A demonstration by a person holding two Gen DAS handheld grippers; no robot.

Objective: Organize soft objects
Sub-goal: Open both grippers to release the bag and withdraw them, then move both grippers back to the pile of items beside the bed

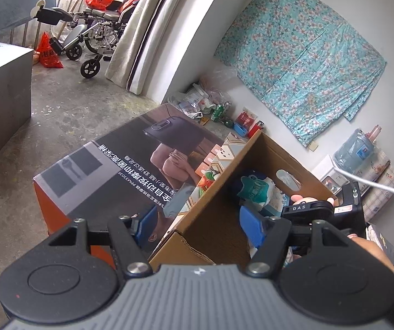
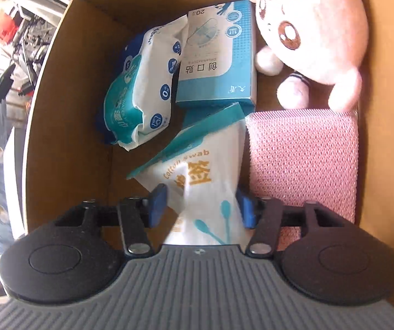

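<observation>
Two blue fingers of the right gripper (image 2: 201,205) press on the sides of the cotton swab bag (image 2: 197,192), and the bag looks squeezed in between them. The bag is white with a teal top (it says "Cotton swab" on it) and sits down inside the cardboard box (image 2: 67,110). Just to its right lies a pink mesh sponge (image 2: 303,162). Above the sponge a pink plush toy (image 2: 315,41) leans in the far right corner of the box. A teal and white bandage box (image 2: 219,60) lies beside the toy, and a pack of wet wipes (image 2: 144,88) lies to the left of that, on top of something dark blue.

The left gripper (image 1: 198,227) has its fingers wide apart with nothing between them. It hangs over the near wall of the cardboard box. Past that wall the right gripper reaches into the box. A big orange and black carton (image 1: 92,176) stands right beside the box. A flowered cloth (image 1: 301,52) hangs on the wall, and a wheelchair (image 1: 95,35) stands far back.
</observation>
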